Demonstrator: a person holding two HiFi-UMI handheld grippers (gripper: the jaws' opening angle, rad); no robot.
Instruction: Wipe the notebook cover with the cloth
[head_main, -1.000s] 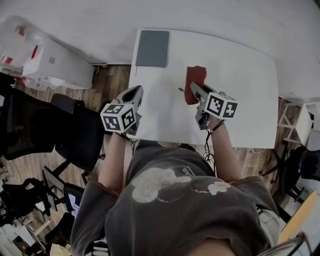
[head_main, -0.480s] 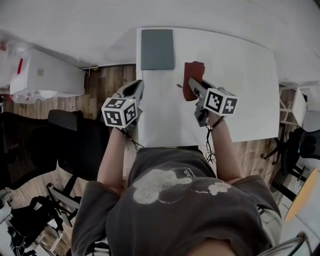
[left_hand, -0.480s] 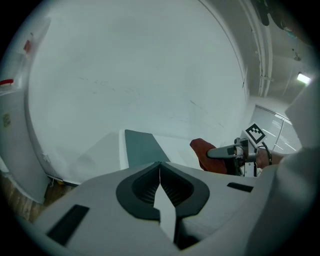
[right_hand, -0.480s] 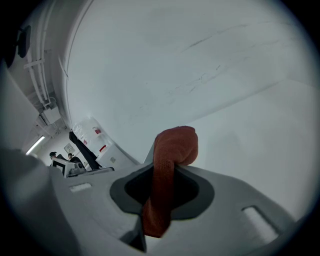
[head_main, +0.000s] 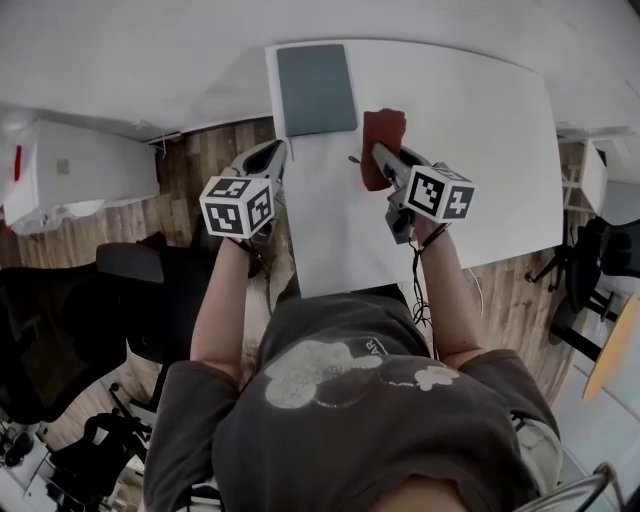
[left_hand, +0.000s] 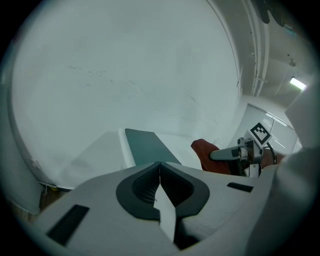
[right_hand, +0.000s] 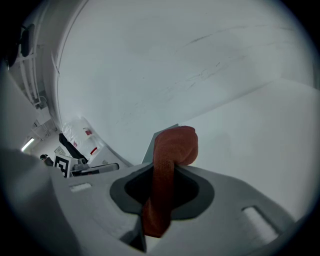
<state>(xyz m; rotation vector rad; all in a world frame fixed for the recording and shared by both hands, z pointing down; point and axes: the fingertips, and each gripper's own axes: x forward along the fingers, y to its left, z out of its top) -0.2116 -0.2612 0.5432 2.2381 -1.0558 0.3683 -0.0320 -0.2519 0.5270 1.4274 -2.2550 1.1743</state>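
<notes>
Head view: right gripper (head_main: 378, 152) pinches the red cloth (head_main: 385, 127); gray notebook (head_main: 316, 90) lies at ten o'clock from it. Left gripper (head_main: 277, 152) is closed, empty.

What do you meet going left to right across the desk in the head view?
The left gripper → notebook → cloth, held in the right gripper.

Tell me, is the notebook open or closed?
Closed. The notebook lies flat on the table, showing only its plain grey cover, no pages.
</notes>
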